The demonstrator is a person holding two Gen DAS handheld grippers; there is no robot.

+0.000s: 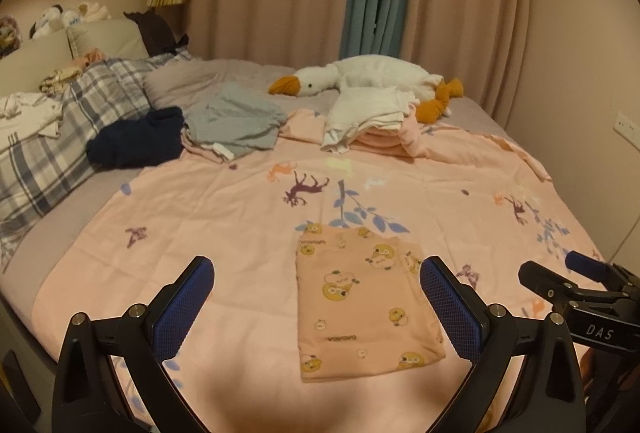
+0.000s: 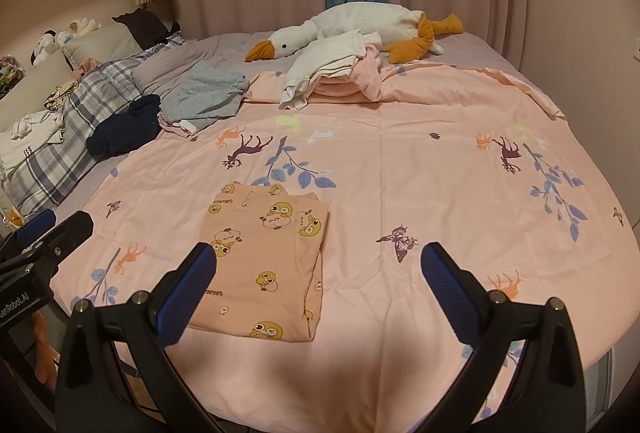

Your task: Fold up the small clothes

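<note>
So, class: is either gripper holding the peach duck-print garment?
No: the peach duck-print garment lies folded flat on the pink bedspread, free of both open grippers.

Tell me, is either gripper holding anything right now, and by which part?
Nothing is held. The left gripper and right gripper are both open and empty, above the bed; the folded peach garment lies flat on the pink sheet.

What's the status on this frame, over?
Left gripper open, empty. Right gripper open, empty. Pink duck-print garment folded flat on bedspread, between grippers. Nothing in the way.
</note>
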